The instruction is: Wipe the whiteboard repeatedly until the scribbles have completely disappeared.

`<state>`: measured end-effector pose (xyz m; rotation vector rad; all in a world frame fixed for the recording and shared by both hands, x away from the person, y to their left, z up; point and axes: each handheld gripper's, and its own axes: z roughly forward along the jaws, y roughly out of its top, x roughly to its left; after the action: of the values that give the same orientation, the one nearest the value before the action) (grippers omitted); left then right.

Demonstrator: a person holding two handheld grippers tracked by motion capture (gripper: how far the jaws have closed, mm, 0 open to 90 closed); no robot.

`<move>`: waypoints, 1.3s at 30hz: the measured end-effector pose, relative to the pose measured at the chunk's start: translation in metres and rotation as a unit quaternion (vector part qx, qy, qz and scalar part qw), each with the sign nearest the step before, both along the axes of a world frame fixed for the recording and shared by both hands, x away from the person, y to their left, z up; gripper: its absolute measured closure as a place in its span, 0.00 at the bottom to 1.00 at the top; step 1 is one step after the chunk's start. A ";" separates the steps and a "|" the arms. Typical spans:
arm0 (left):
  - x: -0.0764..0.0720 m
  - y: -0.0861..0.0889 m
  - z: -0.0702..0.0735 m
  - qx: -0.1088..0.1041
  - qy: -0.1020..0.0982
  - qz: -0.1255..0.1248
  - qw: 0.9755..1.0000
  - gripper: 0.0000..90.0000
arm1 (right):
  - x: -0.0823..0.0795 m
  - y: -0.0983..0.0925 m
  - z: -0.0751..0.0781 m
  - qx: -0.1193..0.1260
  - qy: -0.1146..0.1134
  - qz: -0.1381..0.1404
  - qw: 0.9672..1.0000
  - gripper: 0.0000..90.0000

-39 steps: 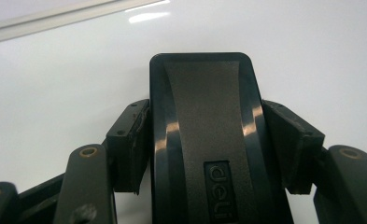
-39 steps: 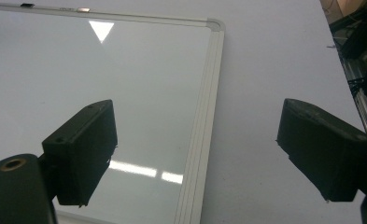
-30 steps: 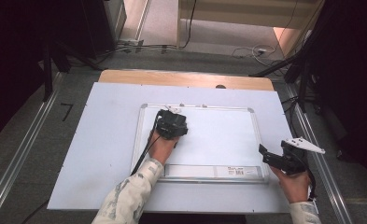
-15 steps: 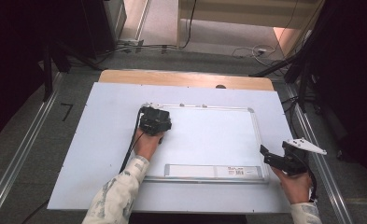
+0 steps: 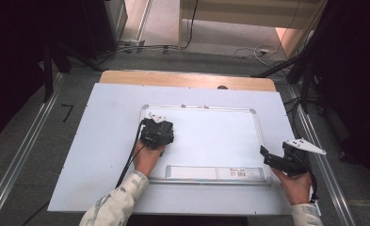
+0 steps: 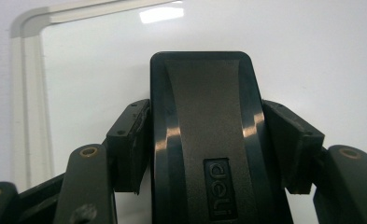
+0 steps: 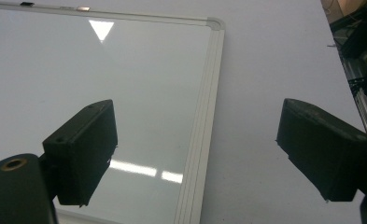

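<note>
A framed whiteboard (image 5: pixel 211 136) lies flat on the white table cover. My left gripper (image 5: pixel 156 129) is over its left part, near the upper left corner, and is shut on a black "deli" board eraser (image 6: pixel 204 116). The eraser lies flat against the board (image 6: pixel 102 70), with a pad pressed on each of its long sides. My right gripper (image 5: pixel 267 157) is at the board's lower right corner. Its jaws stand wide open with nothing between them (image 7: pixel 203 147), one over the board surface (image 7: pixel 102 84) and one past the frame (image 7: pixel 209 93).
A pen tray (image 5: pixel 215 173) runs along the board's near edge. The white cover (image 5: pixel 107 141) lies on a wooden tabletop (image 5: pixel 187 79). Metal rails (image 5: pixel 27 146) flank the table, and cables and dark stands crowd the floor beyond.
My left gripper has slid the eraser leftward across the board toward its left edge. The right gripper has stayed where it was.
</note>
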<state>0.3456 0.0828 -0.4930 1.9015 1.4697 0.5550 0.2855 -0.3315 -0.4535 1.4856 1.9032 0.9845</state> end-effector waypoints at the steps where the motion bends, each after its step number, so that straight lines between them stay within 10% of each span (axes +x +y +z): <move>1: -0.002 -0.006 0.000 0.000 0.000 -0.006 1.000 0.43 | 0.000 0.000 0.000 0.000 0.001 0.000 1.000 0.12; 12: 0.011 -0.030 0.001 0.001 -0.001 -0.024 1.000 0.43 | 0.000 0.001 0.001 0.000 -0.001 0.002 1.000 0.12; 22: 0.034 -0.006 0.001 -0.005 -0.001 0.013 1.000 0.43 | -0.002 -0.004 0.001 0.003 -0.001 -0.003 1.000 0.12; 39: 0.011 0.004 0.002 -0.007 0.006 0.003 1.000 0.43 | -0.001 -0.002 0.000 0.000 0.001 -0.005 1.000 0.12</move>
<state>0.3568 0.0866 -0.4908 1.8938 1.4831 0.5358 0.2849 -0.3338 -0.4535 1.4948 1.8941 0.9782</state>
